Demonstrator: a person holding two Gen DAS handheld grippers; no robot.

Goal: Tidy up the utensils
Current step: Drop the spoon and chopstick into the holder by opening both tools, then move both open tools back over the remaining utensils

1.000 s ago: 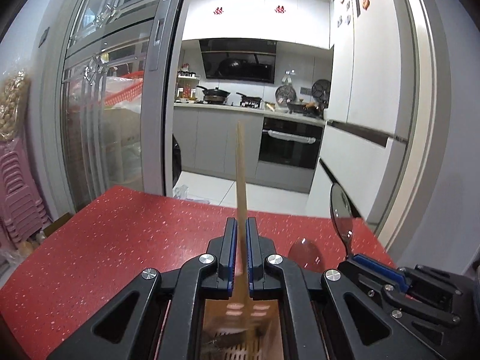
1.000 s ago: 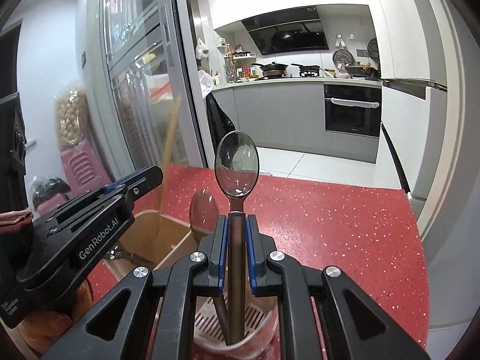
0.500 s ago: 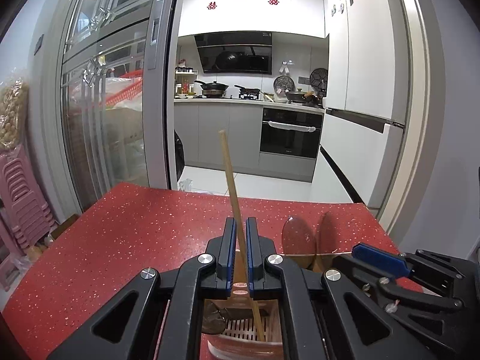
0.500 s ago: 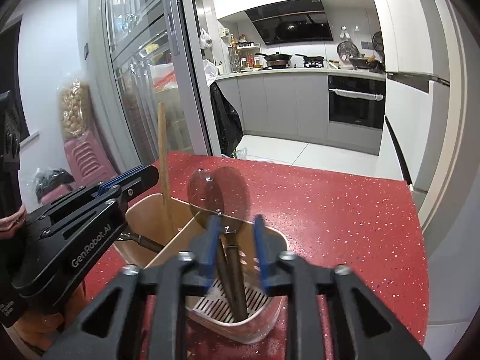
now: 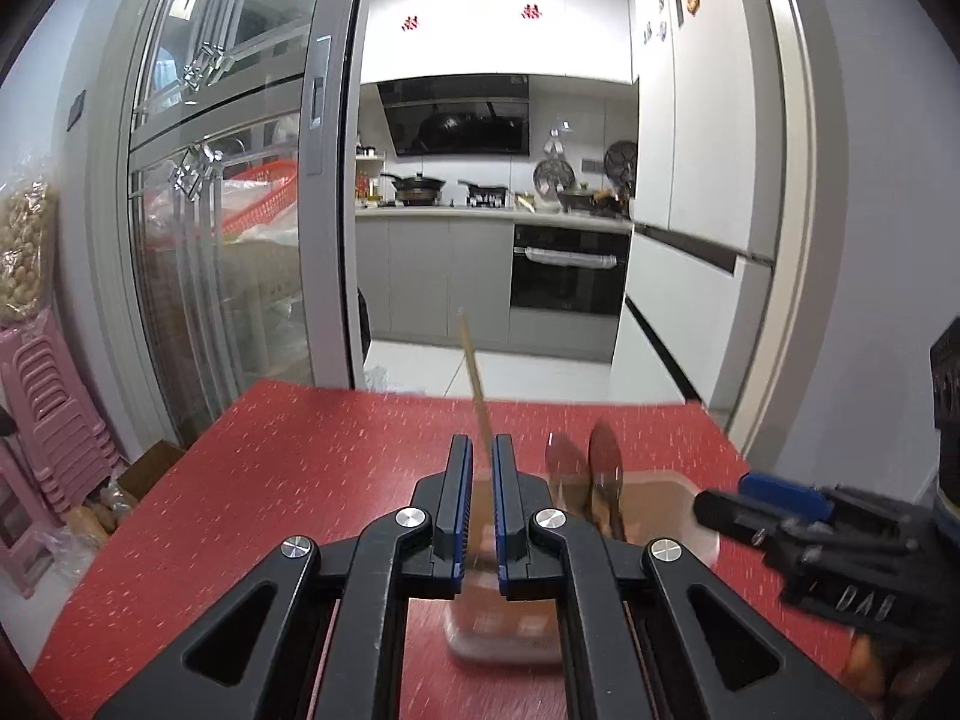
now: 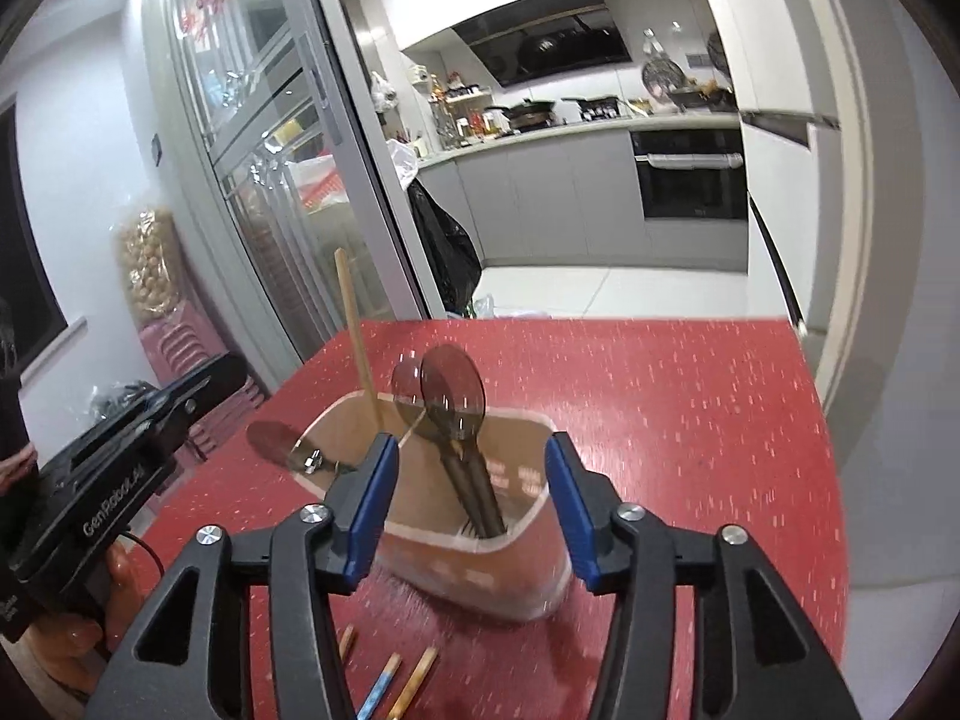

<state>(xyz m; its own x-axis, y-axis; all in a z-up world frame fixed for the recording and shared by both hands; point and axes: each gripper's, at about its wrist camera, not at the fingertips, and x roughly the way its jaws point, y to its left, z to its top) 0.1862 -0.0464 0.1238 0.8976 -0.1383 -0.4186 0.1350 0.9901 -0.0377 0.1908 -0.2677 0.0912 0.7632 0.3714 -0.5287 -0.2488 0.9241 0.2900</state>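
The spoon (image 6: pixel 450 396) is now standing in the holder (image 6: pixel 516 546); right gripper (image 6: pixel 471 510) is opening, empty. Left gripper (image 5: pixel 478 510) (narrow) is holding nothing; chopsticks (image 6: pixel 396 678) are lying on the tabletop's (image 6: pixel 690 420) near edge.

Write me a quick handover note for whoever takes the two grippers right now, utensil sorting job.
Left gripper: shut, nothing between its pads; the wooden chopstick stands free beyond it.
Right gripper: jaws opening, nothing gripped; the holder sits past them.
Things: the utensil holder stands on the red table. Two dark spoons stand in its right compartment, the chopstick in its left. Another spoon lies across the holder's left rim.
Done: spoons and one chopstick are in.
Left: three sticks lie on the table near the camera; probably bin them next, and perhaps right the rim spoon.
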